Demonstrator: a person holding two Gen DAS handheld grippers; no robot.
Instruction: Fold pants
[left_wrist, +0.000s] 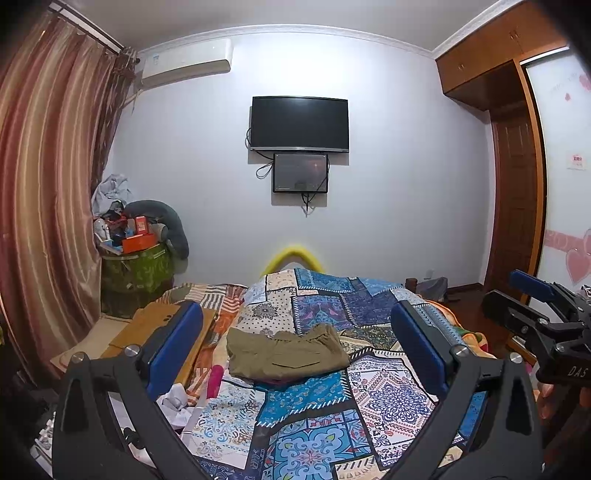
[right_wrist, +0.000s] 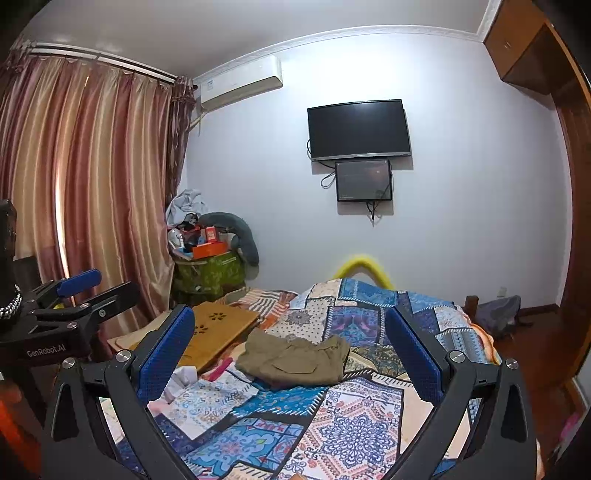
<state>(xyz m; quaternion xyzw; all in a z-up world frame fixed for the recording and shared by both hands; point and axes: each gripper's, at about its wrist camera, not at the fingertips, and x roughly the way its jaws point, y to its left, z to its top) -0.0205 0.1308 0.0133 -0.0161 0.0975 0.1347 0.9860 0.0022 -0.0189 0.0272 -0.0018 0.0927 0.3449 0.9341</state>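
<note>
Olive-green pants lie folded in a compact rectangle on the patchwork bedspread, back pocket facing up. My left gripper is open, held above and short of the pants, with nothing between its blue pads. The right wrist view shows the same pants beyond my right gripper, which is also open and empty. Each gripper appears at the edge of the other's view: the right gripper at right, the left gripper at left.
A wooden lap desk and a pink item lie on the bed left of the pants. A cluttered green bin stands by the curtain. A TV hangs on the far wall. A wardrobe is at right.
</note>
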